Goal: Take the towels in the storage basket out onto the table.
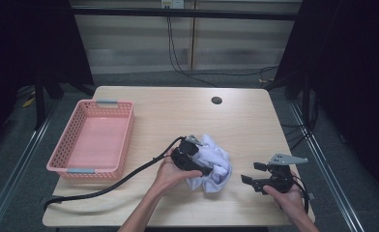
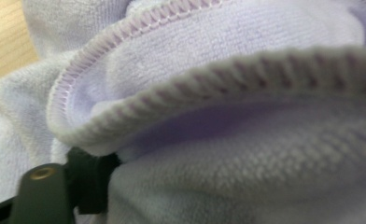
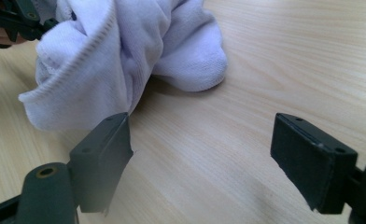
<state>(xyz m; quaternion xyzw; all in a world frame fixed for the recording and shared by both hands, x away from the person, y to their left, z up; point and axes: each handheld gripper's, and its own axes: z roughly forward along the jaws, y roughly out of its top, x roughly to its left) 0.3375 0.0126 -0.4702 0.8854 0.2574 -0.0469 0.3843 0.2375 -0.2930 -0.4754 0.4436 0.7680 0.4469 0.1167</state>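
Wooden tabletop (image 1: 178, 111), light grain, with one crumpled white cloth (image 1: 215, 164) as the reference item; it sits a little right of the tabletop's middle, toward the person's edge. A pink basket (image 1: 76, 135) stands well apart from the cloth, at the tabletop's left side, nothing seen inside it. A small dark round hole (image 1: 216, 100) lies beyond the cloth, near the far edge. Left hand-held gripper (image 1: 197, 162) is pushed into the cloth's left side, with the person's left hand (image 1: 170, 171) wrapped round its body; a black cable (image 1: 110, 186) trails from it away from the cloth and along the near edge. In the left gripper view the cloth (image 2: 218, 116) presses right up against the camera, a stitched hem (image 2: 181, 88) folding across the front, and one black jaw shows at lower left with fabric over and beside it; the other jaw is hidden, so I cannot tell whether this gripper is clamped on the cloth or merely buried in it. Right hand-held gripper (image 1: 253, 173) sits to the right of the cloth, near it but not touching, low over the tabletop, held by the right hand (image 1: 286, 195). In the right gripper view its jaws stand wide apart with bare wood between them, the cloth (image 3: 125, 56) lying just ahead and left of the left jaw.
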